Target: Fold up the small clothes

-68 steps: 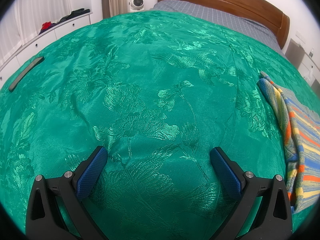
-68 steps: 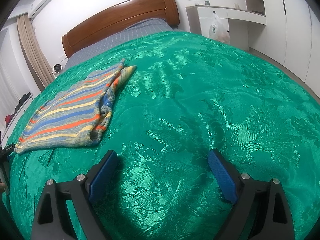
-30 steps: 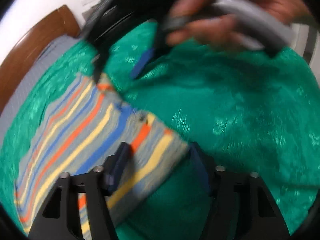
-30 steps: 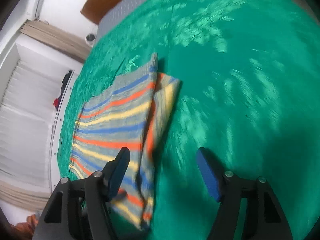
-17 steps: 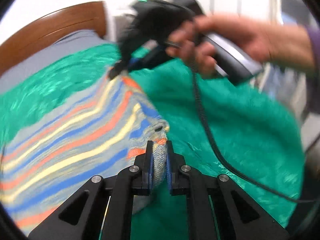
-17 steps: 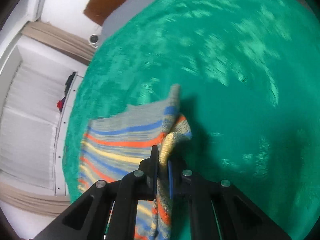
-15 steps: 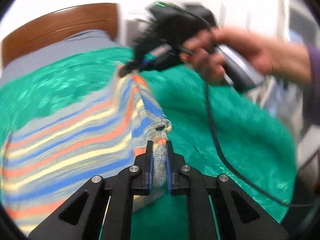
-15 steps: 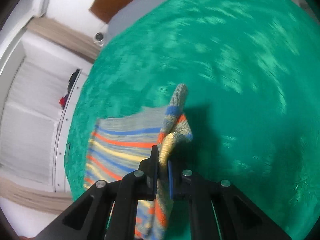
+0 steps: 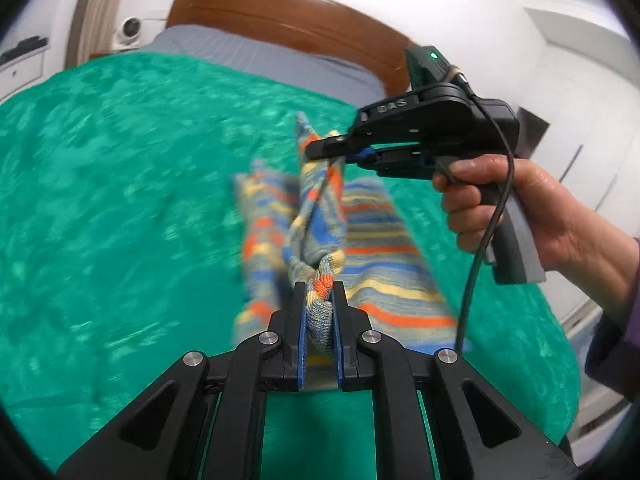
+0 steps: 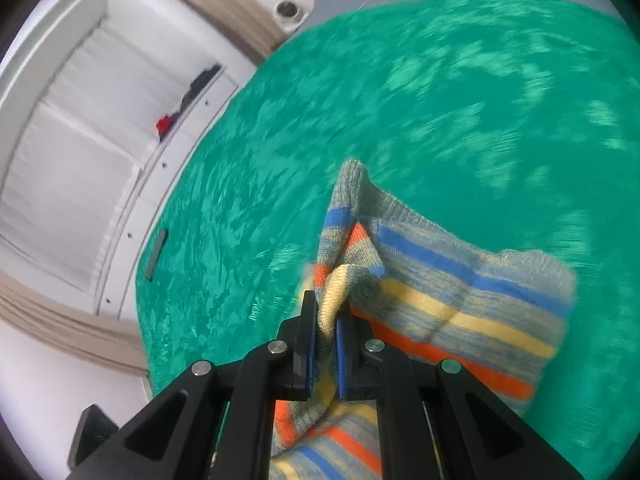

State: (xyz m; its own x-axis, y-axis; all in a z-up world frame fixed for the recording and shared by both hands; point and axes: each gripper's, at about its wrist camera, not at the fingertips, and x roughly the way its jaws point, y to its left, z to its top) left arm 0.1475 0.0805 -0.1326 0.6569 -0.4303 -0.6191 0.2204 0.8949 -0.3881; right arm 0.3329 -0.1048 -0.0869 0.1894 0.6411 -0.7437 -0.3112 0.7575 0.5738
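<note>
A striped knit garment (image 9: 372,240) in grey, blue, orange and yellow hangs lifted above the green bedspread (image 9: 120,200). My left gripper (image 9: 319,292) is shut on one bunched corner of it. In the left wrist view my right gripper (image 9: 320,150), held by a hand (image 9: 520,208), pinches the far corner, so the cloth stretches between the two. In the right wrist view the right gripper (image 10: 327,304) is shut on a yellow and grey fold of the striped garment (image 10: 460,292), which drapes to the right.
A wooden headboard (image 9: 280,12) and grey sheet (image 9: 260,60) lie at the far end of the bed. White drawers with dark and red items (image 10: 168,120) run along the left wall. A thin dark bar (image 10: 156,254) lies near the bed's left edge.
Both grippers went from open over the flat garment to shut on its corners. They have since lifted the cloth off the bedspread and carried it sideways; the left gripper rolled.
</note>
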